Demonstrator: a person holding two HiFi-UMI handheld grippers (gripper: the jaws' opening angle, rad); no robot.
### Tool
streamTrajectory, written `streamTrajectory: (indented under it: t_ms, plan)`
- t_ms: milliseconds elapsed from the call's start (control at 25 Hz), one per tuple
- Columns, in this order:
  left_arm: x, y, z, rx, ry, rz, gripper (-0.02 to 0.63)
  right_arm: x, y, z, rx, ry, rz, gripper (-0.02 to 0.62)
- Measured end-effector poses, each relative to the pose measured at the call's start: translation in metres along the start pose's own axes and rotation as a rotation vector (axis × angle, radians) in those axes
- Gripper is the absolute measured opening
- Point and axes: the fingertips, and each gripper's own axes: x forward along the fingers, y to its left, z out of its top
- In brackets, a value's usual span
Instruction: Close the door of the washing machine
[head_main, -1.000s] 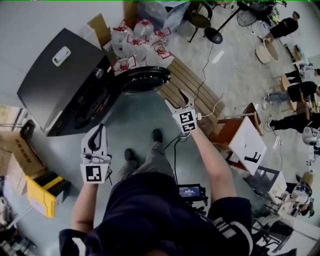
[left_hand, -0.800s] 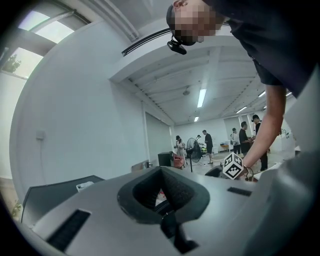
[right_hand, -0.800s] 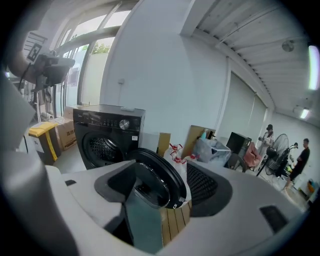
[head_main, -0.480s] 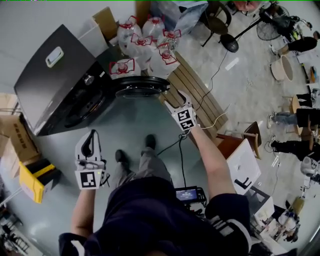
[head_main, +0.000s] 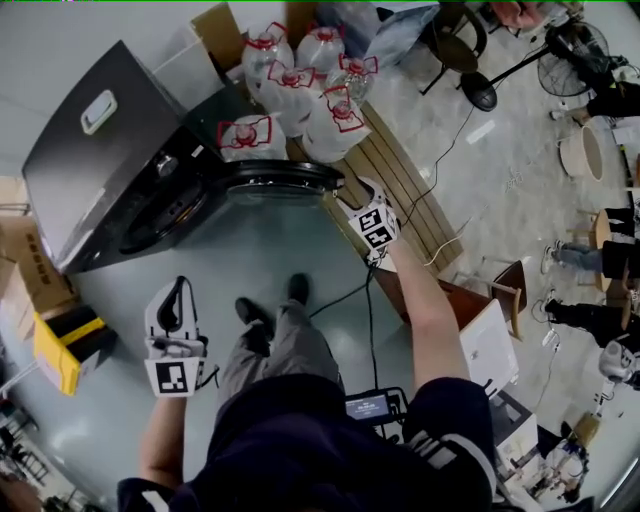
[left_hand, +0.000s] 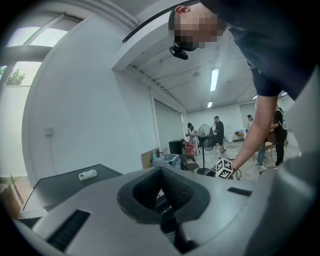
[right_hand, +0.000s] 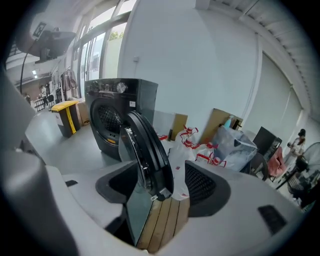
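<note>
The dark front-loading washing machine (head_main: 100, 150) stands at the upper left, and its round door (head_main: 280, 180) is swung wide open. My right gripper (head_main: 360, 193) is at the door's free edge. In the right gripper view the door's rim (right_hand: 145, 150) stands between the two pads of that gripper (right_hand: 162, 186) with a gap on each side. Its jaws have just been closing a little and are still open. My left gripper (head_main: 180, 290) hangs low over the floor, away from the machine, with its tips together and nothing in them (left_hand: 162, 190).
Several large water jugs (head_main: 300, 90) and a wooden slatted pallet (head_main: 400, 190) stand right behind the open door. A yellow box (head_main: 60, 350) and cardboard cartons sit at the left. A cable (head_main: 370, 300) trails across the floor. People and a fan are far right.
My right gripper has moved down and forward to the door's free edge, so the rim now lies between its jaws. The left gripper has dropped lower and back toward my body.
</note>
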Motion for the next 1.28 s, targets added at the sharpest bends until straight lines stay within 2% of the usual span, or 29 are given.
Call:
streamTrajectory:
  t_ms: [200, 360, 680, 960, 1280]
  plan:
    - [0.008, 0.004, -0.022, 0.012, 0.043, 0.012, 0.023, 0.038, -0.006, -0.027, -0.026, 0.037, 0.062, 0.297]
    - [0.011, 0.007, -0.041, 0.018, 0.084, 0.02, 0.023, 0.063, -0.012, -0.041, -0.009, 0.039, 0.07, 0.273]
    - [0.022, 0.01, -0.064, 0.018, 0.13, 0.03, 0.023, 0.1, -0.019, -0.066, -0.005, 0.075, 0.126, 0.275]
    - [0.024, 0.015, -0.079, 0.024, 0.159, 0.053, 0.023, 0.122, -0.028, -0.09, -0.107, 0.132, 0.184, 0.251]
    - [0.023, 0.02, -0.097, 0.026, 0.187, 0.089, 0.023, 0.145, -0.026, -0.112, -0.165, 0.196, 0.262, 0.219]
